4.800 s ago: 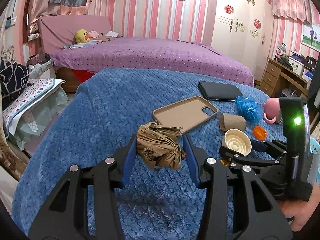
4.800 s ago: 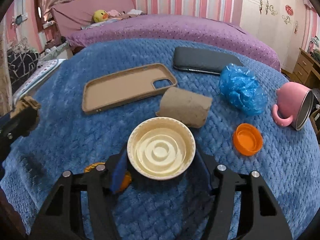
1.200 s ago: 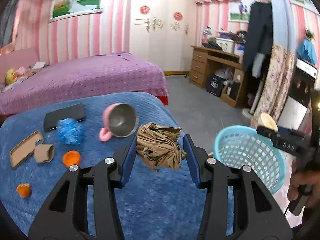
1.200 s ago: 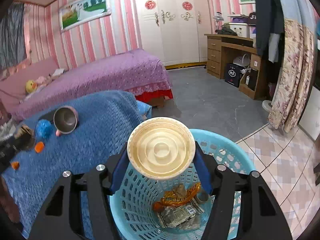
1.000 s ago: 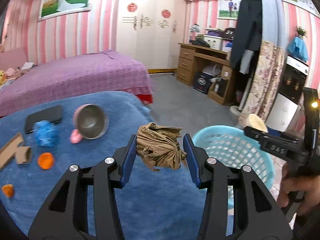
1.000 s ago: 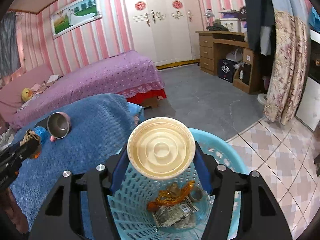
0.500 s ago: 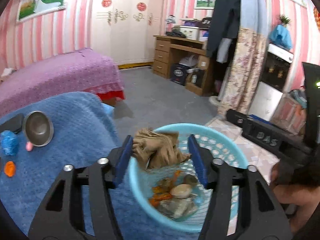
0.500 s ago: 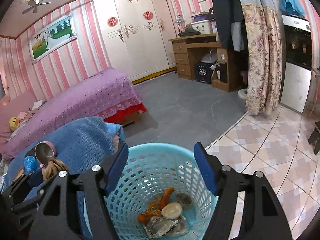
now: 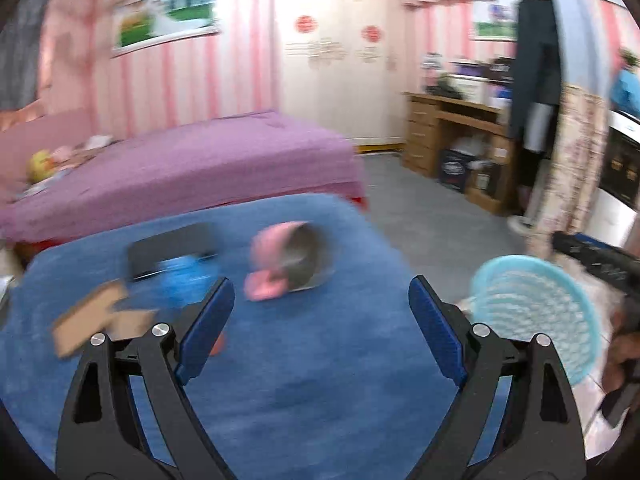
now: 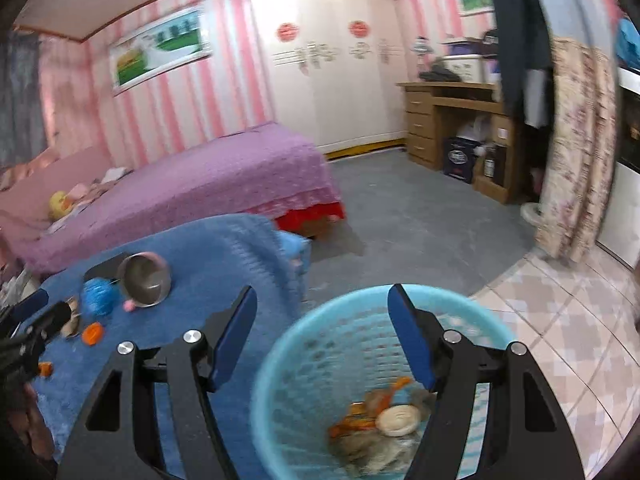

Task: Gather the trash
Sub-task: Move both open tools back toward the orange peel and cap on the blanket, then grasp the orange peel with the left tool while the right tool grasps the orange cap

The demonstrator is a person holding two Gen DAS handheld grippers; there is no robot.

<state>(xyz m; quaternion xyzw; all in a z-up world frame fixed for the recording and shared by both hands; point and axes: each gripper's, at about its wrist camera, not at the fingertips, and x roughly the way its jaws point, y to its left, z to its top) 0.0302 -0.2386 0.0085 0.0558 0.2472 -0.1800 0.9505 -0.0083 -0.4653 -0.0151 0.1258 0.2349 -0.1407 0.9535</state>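
Observation:
My left gripper (image 9: pixel 320 300) is open and empty above the blue blanket (image 9: pixel 320 380), with the light blue trash basket (image 9: pixel 536 312) to its right. My right gripper (image 10: pixel 322 312) is open and empty above the basket (image 10: pixel 320 360). Inside the basket lie the cream round lid (image 10: pixel 398 420), orange wrappers (image 10: pixel 360 420) and other trash, blurred. On the blanket are a blue plastic wad (image 10: pixel 97 296), an orange cap (image 10: pixel 93 333), a small orange piece (image 10: pixel 45 369) and a brown cardboard piece (image 9: pixel 132 322).
A pink mug (image 9: pixel 288 266) lies on its side on the blanket, with a black phone (image 9: pixel 172 246) and a tan phone case (image 9: pixel 86 322) nearby. A purple bed (image 10: pixel 180 188) stands behind. A wooden desk (image 10: pixel 460 120) and floral curtain (image 10: pixel 576 152) are at the right.
My left gripper opened, let go of the brown crumpled paper over the basket and swung back left over the blanket. My right gripper stays open above the basket after dropping the lid.

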